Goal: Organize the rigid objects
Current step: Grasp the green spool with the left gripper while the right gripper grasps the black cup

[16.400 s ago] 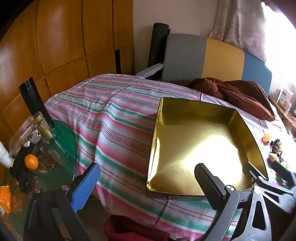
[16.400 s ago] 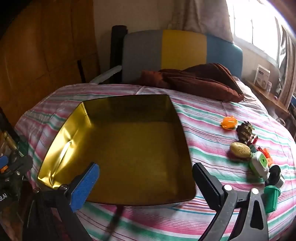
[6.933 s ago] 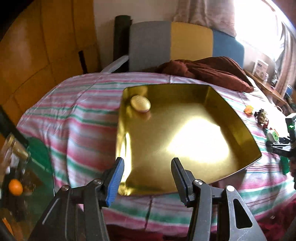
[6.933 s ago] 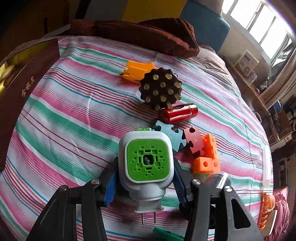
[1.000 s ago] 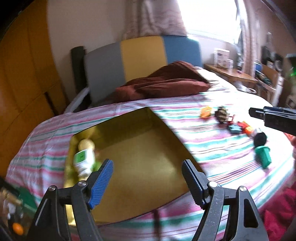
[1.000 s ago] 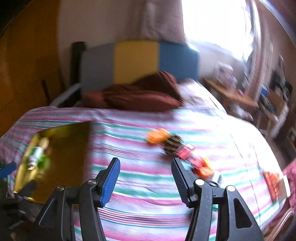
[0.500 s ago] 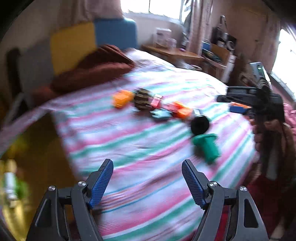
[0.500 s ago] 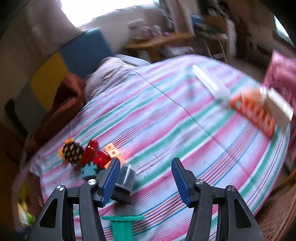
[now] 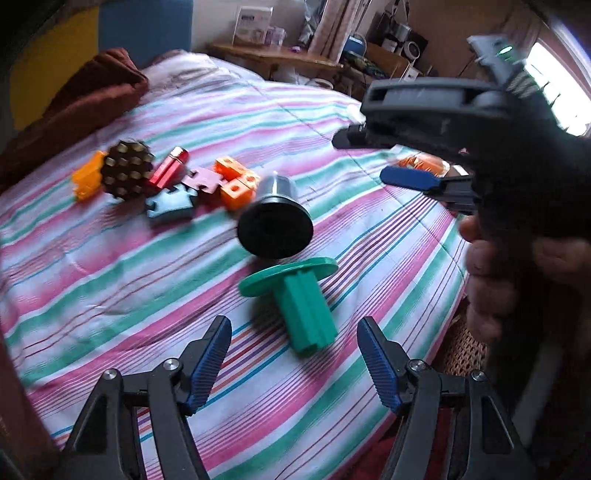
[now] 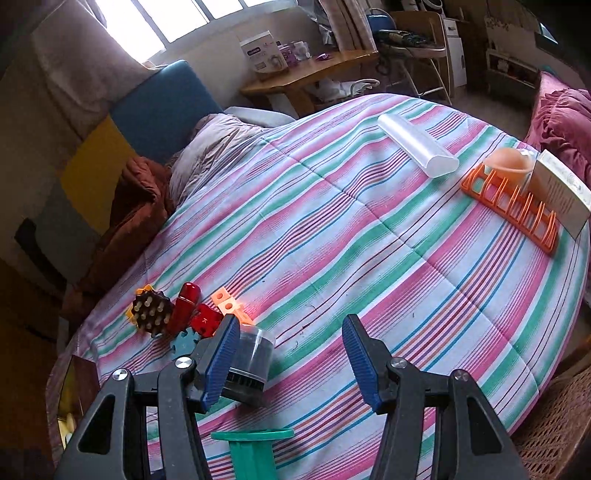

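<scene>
Right now the left gripper (image 9: 293, 363) is closing with nothing yet between its pads; the green flanged peg (image 9: 295, 299) lies just ahead on the striped bedspread (image 9: 110, 288). Its round shaft may roll off the soft cover. Beyond, the black-based cylinder (image 9: 275, 221) could get knocked. The right gripper (image 10: 290, 363) hangs parted and empty.

Striped bedspread (image 10: 332, 221); bright window (image 10: 155, 18); wooden side table (image 10: 314, 74); blue-yellow headboard (image 10: 147, 110).
</scene>
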{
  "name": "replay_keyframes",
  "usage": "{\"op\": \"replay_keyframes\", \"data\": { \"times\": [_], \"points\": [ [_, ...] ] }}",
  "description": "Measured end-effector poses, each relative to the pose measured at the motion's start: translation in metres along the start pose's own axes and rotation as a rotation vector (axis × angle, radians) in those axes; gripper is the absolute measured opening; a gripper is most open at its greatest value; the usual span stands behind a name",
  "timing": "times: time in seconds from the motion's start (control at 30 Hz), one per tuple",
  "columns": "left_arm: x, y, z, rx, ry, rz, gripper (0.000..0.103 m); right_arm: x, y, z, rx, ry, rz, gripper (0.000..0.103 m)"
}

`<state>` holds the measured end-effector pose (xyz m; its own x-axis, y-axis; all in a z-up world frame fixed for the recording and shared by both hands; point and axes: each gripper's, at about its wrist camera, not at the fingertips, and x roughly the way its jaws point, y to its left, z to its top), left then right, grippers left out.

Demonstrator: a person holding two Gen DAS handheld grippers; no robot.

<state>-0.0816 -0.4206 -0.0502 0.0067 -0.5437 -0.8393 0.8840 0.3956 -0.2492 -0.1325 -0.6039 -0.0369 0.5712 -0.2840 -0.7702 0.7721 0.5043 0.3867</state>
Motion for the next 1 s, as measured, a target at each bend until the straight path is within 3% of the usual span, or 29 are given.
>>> {"op": "replay_keyframes", "data": {
  "times": [0.07, 0.17, 0.27, 0.5, 0.73, 1.0],
  "points": [
    [0.012, -0.001, 0.003, -0.010, 0.023, -0.002, 0.070, 0.000, -0.002, 0.001, 0.008, 0.002, 0.005, 0.059],
    [0.034, 0.002, 0.004, -0.029, 0.070, -0.005, 0.030, 0.002, -0.004, 0.002, 0.019, 0.012, 0.011, 0.059],
    [0.032, 0.008, -0.002, -0.040, 0.031, -0.017, 0.030, 0.007, -0.002, 0.001, 0.010, 0.038, 0.024, 0.059],
    [0.009, 0.028, -0.034, 0.016, -0.035, 0.065, 0.030, 0.027, 0.017, -0.009, -0.077, 0.149, 0.062, 0.059],
    [-0.016, 0.050, -0.063, 0.003, -0.069, 0.143, 0.030, 0.039, 0.026, -0.018, -0.112, 0.216, 0.068, 0.059],
    [-0.050, 0.069, -0.085, -0.023, -0.108, 0.186, 0.030, 0.051, 0.021, -0.021, -0.018, 0.305, 0.133, 0.059]
  ]
}}
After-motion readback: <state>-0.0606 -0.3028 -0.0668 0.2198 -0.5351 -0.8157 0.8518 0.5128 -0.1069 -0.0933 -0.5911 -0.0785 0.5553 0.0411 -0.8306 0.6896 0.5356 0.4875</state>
